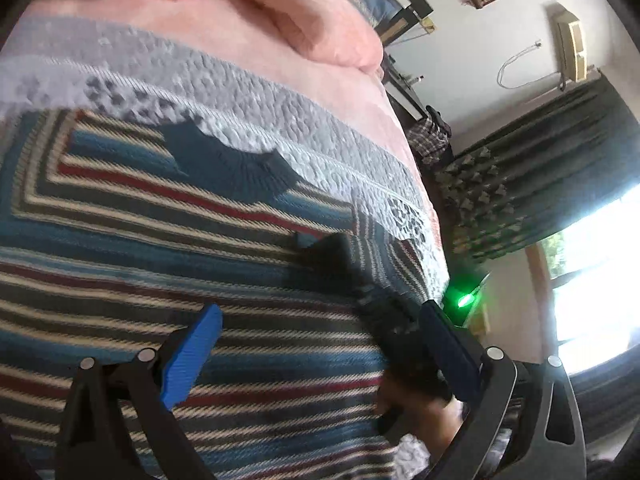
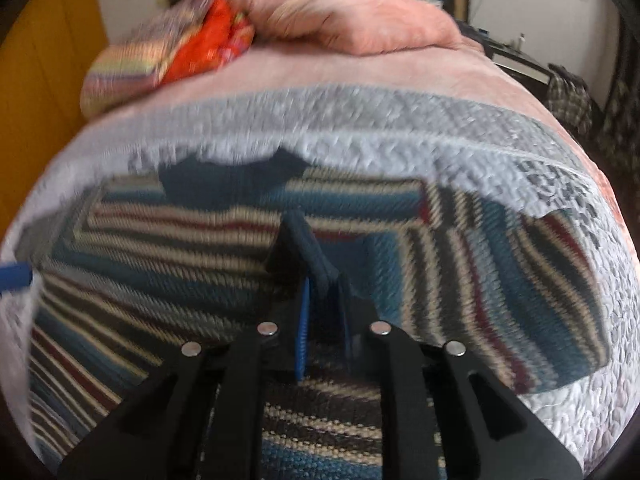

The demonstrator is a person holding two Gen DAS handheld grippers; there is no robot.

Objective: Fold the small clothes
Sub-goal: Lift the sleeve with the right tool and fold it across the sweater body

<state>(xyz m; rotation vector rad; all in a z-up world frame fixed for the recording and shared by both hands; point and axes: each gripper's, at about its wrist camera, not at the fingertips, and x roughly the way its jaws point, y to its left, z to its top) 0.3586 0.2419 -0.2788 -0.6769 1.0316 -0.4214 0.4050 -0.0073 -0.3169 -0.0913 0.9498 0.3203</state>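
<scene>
Pinching a raised fold of the striped sweater on the grey quilt with the right gripper for folding, left gripper hovering wide-jawed above.

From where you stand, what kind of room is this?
Most likely a bedroom: a striped sweater lies spread on a bed's grey quilt, pink bedding is heaped behind, and a curtained window lets in daylight.
</scene>
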